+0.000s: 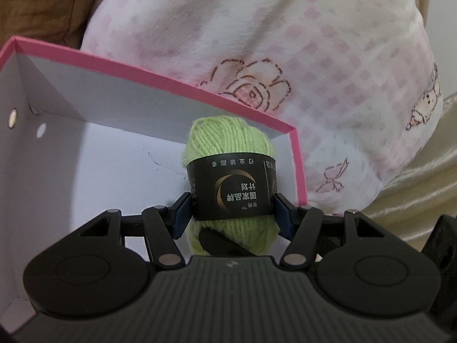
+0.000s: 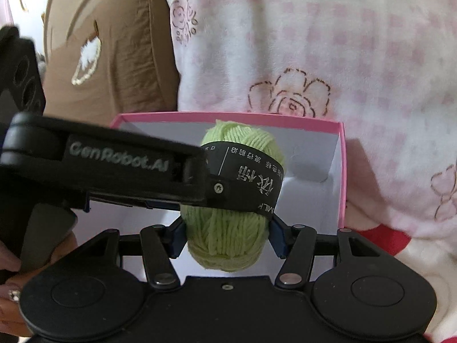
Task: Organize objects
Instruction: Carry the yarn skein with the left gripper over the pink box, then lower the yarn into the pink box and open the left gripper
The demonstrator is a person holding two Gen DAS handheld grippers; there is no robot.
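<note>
A light green ball of yarn (image 1: 228,140) with a black paper band is held over the open pink-rimmed box (image 1: 142,71), near its right wall. My left gripper (image 1: 232,205) is shut on the yarn at the band, its blue pads (image 1: 180,214) pressing both sides. In the right wrist view the same yarn (image 2: 225,234) sits between the blue pads of my right gripper (image 2: 227,228), which is shut on its lower half. The left gripper's finger (image 2: 120,168) reaches in from the left across the band. The white inside of the box (image 2: 341,171) shows nothing else in it.
A white plush cover with pink checks and an embroidered rose (image 1: 251,85) bulges behind and to the right of the box. A brown cushion (image 2: 114,43) lies at the back left. Shiny beige cloth (image 1: 428,185) is at the right. A person's hand (image 2: 8,271) holds the left gripper.
</note>
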